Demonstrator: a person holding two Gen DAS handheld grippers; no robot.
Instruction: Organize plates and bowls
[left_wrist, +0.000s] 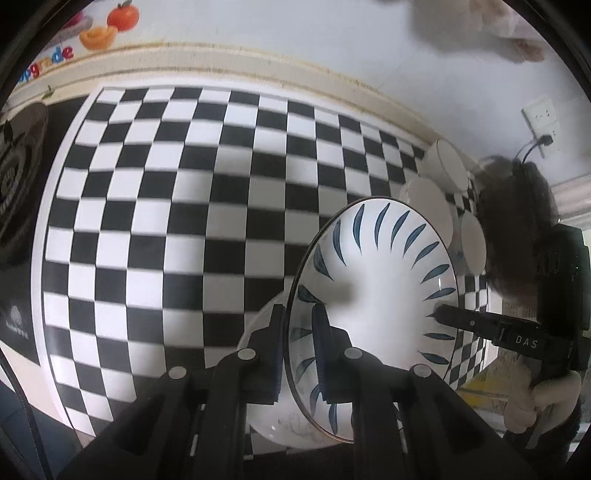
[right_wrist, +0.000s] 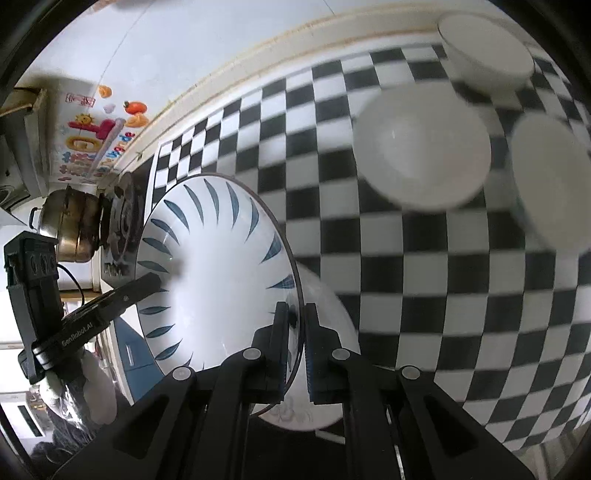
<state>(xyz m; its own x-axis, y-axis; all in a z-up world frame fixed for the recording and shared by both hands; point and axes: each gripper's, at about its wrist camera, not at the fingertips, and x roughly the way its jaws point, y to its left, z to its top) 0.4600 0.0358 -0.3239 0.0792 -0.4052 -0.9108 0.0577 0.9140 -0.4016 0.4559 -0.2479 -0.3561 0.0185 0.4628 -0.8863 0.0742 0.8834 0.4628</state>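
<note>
Both jaws pinch the rim of one leaf-patterned plate: the left gripper on one edge, the right gripper opposite, holding it above the checkered mat. It is white with blue leaf strokes round a dark-lined rim. Three white bowls sit unstacked farther right, so sorting seems barely begun.

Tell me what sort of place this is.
Most likely a home kitchen counter. A gas stove with a metal pot sits beside the checkered mat, a wall socket is above, and white bowls stand near the leaf-patterned bowl that both grippers hold.
</note>
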